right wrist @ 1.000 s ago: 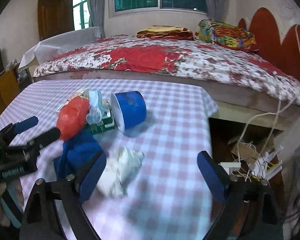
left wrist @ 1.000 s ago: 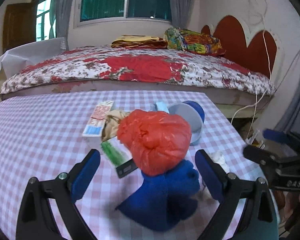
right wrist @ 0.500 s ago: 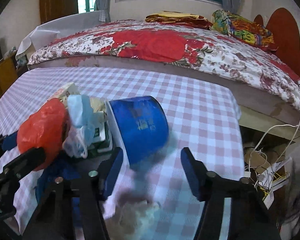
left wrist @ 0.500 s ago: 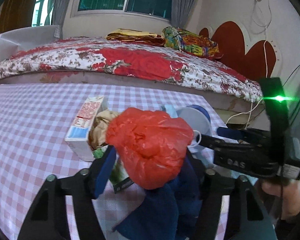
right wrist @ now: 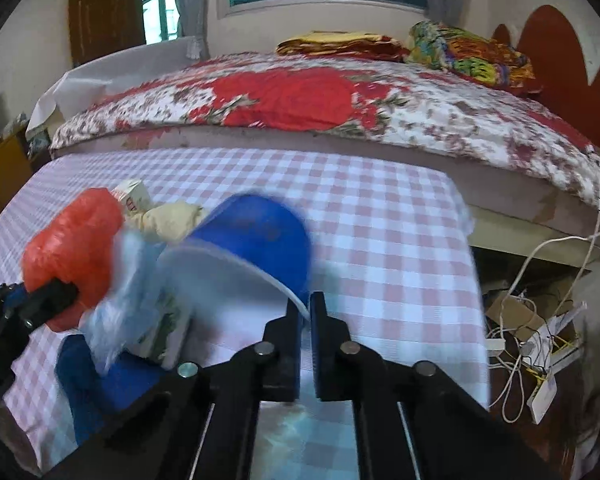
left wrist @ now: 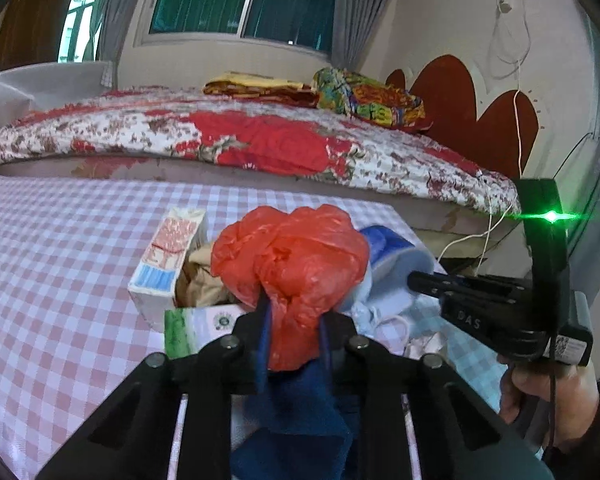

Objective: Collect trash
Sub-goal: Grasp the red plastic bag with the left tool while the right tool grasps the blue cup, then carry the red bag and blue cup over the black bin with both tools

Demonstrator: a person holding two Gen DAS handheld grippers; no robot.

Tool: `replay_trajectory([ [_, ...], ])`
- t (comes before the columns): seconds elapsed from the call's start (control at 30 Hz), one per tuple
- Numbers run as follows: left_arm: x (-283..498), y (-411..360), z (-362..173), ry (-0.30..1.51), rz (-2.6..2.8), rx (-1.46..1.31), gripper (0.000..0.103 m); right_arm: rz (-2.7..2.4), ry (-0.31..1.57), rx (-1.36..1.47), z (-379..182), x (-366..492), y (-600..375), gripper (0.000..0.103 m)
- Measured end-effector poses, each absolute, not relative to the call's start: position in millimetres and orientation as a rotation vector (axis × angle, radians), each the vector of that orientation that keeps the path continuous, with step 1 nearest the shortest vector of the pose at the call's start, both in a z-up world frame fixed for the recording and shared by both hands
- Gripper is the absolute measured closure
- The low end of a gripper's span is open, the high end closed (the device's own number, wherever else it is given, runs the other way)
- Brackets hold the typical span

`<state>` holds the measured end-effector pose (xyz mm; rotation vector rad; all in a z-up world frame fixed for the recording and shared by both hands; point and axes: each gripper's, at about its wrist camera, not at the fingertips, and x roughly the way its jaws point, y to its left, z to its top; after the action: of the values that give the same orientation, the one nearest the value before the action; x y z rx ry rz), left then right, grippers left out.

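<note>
A pile of trash lies on the checked table. My left gripper [left wrist: 293,334] is shut on a crumpled red plastic bag [left wrist: 296,264], with a blue cloth [left wrist: 300,412] hanging below it. Behind it lie a milk carton [left wrist: 168,264], a green-and-white carton [left wrist: 196,328] and brown paper [left wrist: 198,276]. My right gripper [right wrist: 305,312] is shut on the rim of a blue cup [right wrist: 256,240] lying on its side. The red bag [right wrist: 74,252] and a pale blue mask [right wrist: 116,304] show left of the cup. The right gripper also shows in the left wrist view [left wrist: 420,280].
The table [right wrist: 400,240] ends at its right edge, with cables and a cardboard box on the floor [right wrist: 532,320] beyond. A bed with a floral cover [left wrist: 240,140] runs along the table's far side.
Both grippers went from open to shut. The left closed on the red bag. The right moved forward past the white tissue wad and closed on the blue cup's rim.
</note>
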<state>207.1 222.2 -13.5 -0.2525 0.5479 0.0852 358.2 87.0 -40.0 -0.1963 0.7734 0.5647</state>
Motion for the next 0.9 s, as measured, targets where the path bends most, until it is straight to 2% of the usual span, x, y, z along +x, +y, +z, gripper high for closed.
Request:
replay_trajectory([
  [0.43,189,223,5,0.483,0.107,-0.244,0.082,0.497,0.717,-0.148,-17,345,33,0.099],
  [0.9,145,166,14,0.512,0.034,-0.175,0.082,0.472,0.671,-0.093,15,269,-44,0.099],
])
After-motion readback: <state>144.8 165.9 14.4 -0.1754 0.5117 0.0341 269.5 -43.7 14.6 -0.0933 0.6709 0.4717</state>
